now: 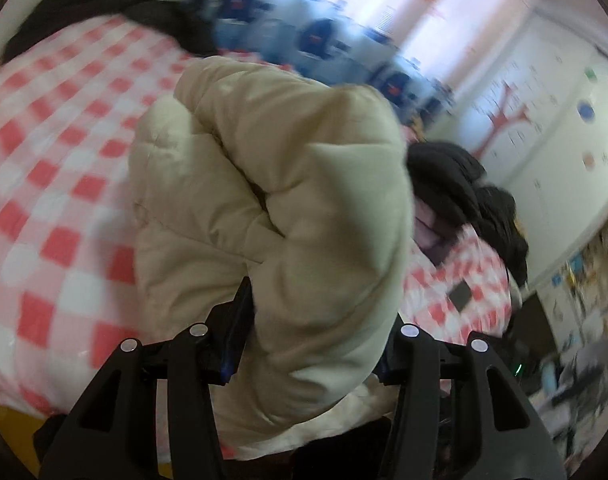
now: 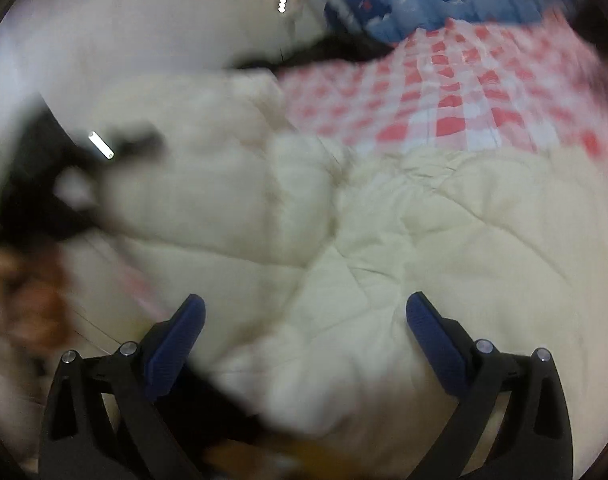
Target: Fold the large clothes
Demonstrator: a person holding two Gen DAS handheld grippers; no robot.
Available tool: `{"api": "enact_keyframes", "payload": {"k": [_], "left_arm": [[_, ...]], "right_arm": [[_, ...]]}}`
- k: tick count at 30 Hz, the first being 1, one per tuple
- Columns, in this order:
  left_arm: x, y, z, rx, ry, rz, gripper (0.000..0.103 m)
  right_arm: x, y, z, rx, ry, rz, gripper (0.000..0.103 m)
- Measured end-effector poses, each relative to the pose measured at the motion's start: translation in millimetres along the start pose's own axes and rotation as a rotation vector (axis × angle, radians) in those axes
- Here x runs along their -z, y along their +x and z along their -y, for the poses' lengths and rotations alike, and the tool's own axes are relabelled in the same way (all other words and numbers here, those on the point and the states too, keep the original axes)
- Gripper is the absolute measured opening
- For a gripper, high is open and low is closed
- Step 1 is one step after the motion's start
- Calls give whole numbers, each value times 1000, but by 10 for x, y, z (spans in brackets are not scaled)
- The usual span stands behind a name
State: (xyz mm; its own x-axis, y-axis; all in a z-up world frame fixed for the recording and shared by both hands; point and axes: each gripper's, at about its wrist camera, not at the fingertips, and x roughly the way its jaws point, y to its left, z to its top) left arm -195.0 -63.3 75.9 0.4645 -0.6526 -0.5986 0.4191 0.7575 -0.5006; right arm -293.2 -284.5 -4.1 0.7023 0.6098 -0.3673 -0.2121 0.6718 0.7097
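Note:
A cream puffy quilted jacket (image 1: 272,184) lies bunched on a bed with a red-and-white checked sheet (image 1: 52,184). In the left wrist view a thick fold of the jacket fills the space between the jaws of my left gripper (image 1: 315,320), which stand wide around it; the fingertips are hidden by fabric. In the right wrist view the jacket (image 2: 363,232) spreads flat below my right gripper (image 2: 305,312), whose blue-padded fingers (image 2: 176,340) are wide open and empty just above the fabric. My left gripper also shows as a blurred black shape at the left of the right wrist view (image 2: 44,184).
Dark clothes (image 1: 463,188) lie on the bed's right side and more along the far edge (image 1: 104,4). A blue-patterned pillow or quilt (image 1: 304,32) lies at the head. White wardrobe doors (image 1: 543,128) stand to the right. The checked sheet (image 2: 443,92) lies beyond the jacket.

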Motion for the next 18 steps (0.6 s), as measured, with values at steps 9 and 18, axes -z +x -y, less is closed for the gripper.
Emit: {"api": "enact_keyframes", "payload": {"k": [9, 18], "left_arm": [[763, 1038, 1375, 111, 329, -196, 46], [1198, 1273, 1623, 78, 506, -223, 52]], "right_arm": [[-159, -1302, 1056, -360, 372, 364, 97], [-620, -1596, 978, -12, 222, 293, 97]]}}
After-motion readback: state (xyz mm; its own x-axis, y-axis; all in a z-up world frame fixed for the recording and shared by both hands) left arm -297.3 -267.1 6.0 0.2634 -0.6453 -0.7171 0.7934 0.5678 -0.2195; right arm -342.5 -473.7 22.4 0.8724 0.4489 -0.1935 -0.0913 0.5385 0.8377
